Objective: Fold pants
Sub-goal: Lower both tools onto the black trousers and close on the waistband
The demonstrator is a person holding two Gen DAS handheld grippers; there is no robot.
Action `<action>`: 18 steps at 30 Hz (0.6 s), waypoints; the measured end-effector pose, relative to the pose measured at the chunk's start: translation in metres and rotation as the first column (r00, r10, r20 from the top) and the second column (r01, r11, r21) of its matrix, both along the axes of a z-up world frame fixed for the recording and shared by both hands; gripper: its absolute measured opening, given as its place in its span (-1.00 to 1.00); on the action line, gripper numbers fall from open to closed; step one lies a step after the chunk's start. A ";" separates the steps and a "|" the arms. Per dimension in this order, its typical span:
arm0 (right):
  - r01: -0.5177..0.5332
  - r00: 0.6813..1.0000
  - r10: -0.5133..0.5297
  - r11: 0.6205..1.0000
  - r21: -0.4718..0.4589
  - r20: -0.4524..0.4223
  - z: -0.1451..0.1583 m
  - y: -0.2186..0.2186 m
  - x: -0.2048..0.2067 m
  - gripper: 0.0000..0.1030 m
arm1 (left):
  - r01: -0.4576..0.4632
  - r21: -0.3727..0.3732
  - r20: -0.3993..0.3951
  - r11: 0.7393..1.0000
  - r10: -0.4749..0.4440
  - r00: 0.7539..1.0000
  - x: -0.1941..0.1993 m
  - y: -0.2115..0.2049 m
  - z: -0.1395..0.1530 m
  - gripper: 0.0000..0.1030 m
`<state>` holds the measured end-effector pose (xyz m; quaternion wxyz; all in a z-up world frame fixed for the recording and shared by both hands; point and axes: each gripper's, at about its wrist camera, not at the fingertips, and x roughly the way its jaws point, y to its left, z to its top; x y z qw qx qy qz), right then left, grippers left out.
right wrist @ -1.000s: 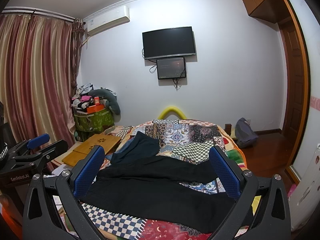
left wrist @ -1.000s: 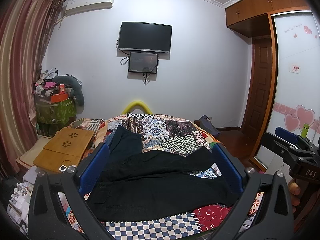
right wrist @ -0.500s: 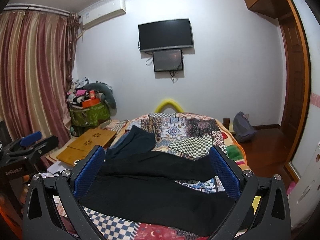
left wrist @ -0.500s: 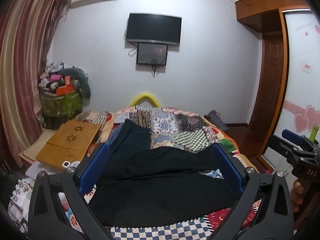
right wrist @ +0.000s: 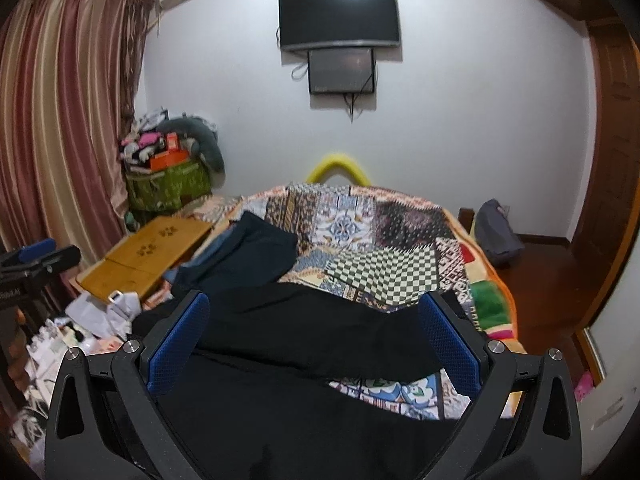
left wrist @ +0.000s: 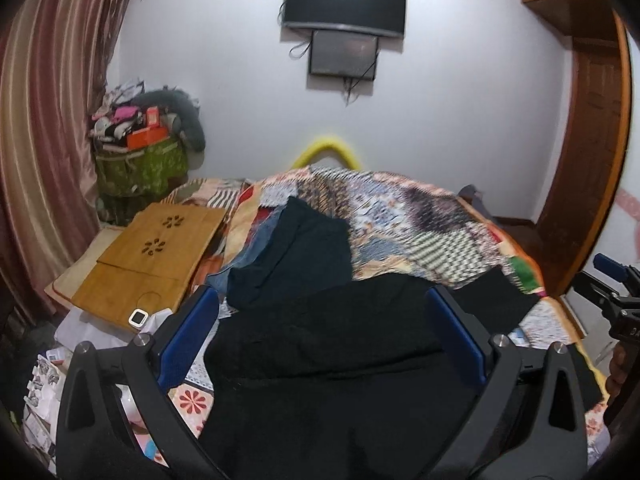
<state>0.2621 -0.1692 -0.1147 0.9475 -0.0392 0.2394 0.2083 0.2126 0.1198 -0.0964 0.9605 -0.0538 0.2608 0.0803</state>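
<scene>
Nearest, the left gripper [left wrist: 324,332] and the right gripper [right wrist: 316,332] both hovered with jaws spread wide and nothing between their blue, dimpled pads [right wrist: 176,344], each poised just above the black pants [right wrist: 304,332]. Those pants lay crosswise on the bed, filling the near view from about 7 o'clock to 4 o'clock, the two legs parting toward 3 o'clock with a wedge of quilt showing between them. Their cloth looked matte, soft and limp, creased along one long ridge. Judging from this, the main risk was a pinch that took only the top layer, or caught the quilt as well, since dark fabric hid its own edges; a lift from such a hold would drag the legs askew and spoil the fold. Beyond, toward 11 o'clock, a second dark garment [left wrist: 296,252] lay over something in blue denim and could be snagged by mistake. The patchwork quilt [right wrist: 380,268] was busy with checks and florals, seemingly thin and flat. Farther, at 10 o'clock, sat a smooth wooden lap table [left wrist: 152,256] with flower cut-outs, and at 12 o'clock a black television [right wrist: 340,18] hung on the pale wall.
</scene>
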 end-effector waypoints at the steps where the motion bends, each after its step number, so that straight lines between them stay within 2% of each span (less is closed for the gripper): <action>1: -0.005 1.000 0.004 1.000 -0.013 -0.012 -0.005 0.003 0.008 1.00 | -0.008 0.002 -0.013 1.000 0.008 1.000 0.011 0.007 -0.007 1.00; 4: -0.030 0.999 0.027 0.998 -0.059 -0.044 -0.018 0.012 0.029 1.00 | -0.029 0.001 -0.069 1.000 0.029 0.997 0.040 0.028 -0.027 1.00; 10: -0.108 0.987 0.093 0.988 -0.115 -0.128 -0.049 0.033 0.078 1.00 | -0.078 -0.049 -0.185 0.996 0.068 0.980 0.092 0.078 -0.073 1.00; 15: -0.147 0.967 0.125 0.986 -0.085 -0.224 -0.075 0.042 0.123 0.98 | -0.127 -0.021 -0.314 0.992 0.114 0.942 0.128 0.119 -0.123 0.98; 17: -0.166 0.951 0.140 0.983 -0.074 -0.274 -0.089 0.047 0.142 0.98 | -0.138 -0.022 -0.366 0.990 0.121 0.923 0.137 0.133 -0.142 0.78; 18: -0.178 0.943 0.147 0.981 -0.079 -0.299 -0.095 0.050 0.151 0.96 | -0.143 -0.023 -0.393 0.989 0.123 0.911 0.140 0.140 -0.151 0.74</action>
